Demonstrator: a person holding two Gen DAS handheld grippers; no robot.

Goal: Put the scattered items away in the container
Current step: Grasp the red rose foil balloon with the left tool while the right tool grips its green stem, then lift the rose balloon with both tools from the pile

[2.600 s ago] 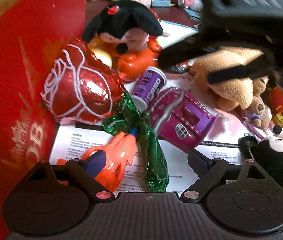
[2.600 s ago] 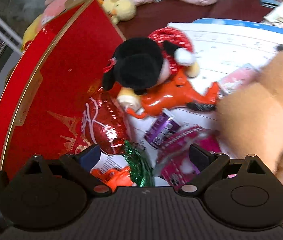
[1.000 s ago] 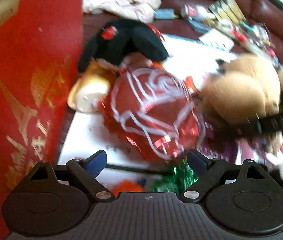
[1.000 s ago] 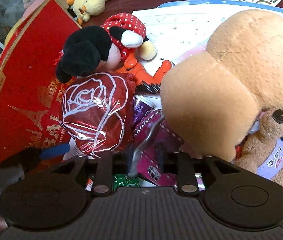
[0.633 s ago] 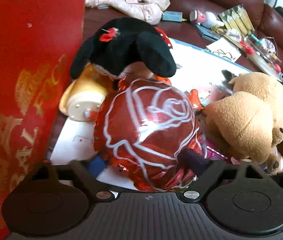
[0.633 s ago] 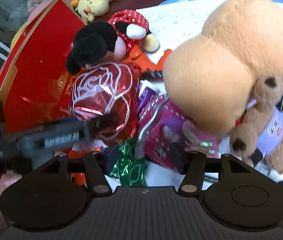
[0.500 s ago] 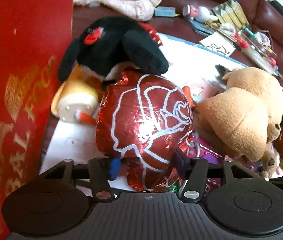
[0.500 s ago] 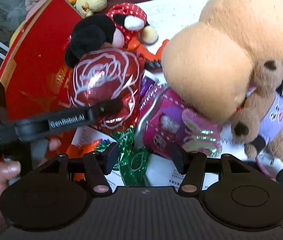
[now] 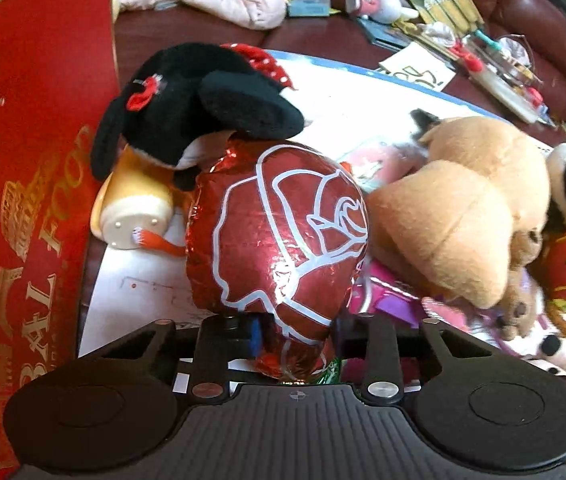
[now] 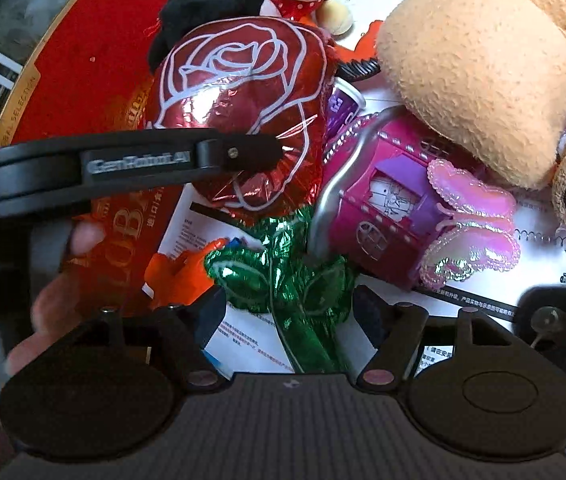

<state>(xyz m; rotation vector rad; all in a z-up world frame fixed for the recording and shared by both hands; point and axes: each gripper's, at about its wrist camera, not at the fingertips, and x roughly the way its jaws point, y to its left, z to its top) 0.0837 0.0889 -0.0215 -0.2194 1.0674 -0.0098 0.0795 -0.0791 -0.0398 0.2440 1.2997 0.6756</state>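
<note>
A red foil rose balloon (image 9: 279, 232) stands upright among the toys, its green foil stem and leaves (image 10: 283, 276) trailing toward me. My left gripper (image 9: 297, 336) is closing, and its pads press the balloon's narrow base from both sides. From the right wrist view, one left finger (image 10: 239, 152) crosses the balloon's (image 10: 235, 92) lower half, with a person's hand behind it. My right gripper (image 10: 289, 308) is opening, with the green stem lying loose between its fingers. The red container (image 9: 23, 160) with gold lettering rises at the left.
A black mouse plush (image 9: 195, 96) leans behind the balloon and a tan plush bear (image 9: 463, 208) lies to its right. A magenta toy house (image 10: 383, 208), a purple can (image 10: 343, 108) and an orange toy (image 10: 179, 268) crowd the white paper. Clutter covers the brown sofa behind.
The left jaws have drawn in from wide apart onto the balloon's base. The right jaws have spread and sunk toward the green stem. The left gripper has come into the right wrist view.
</note>
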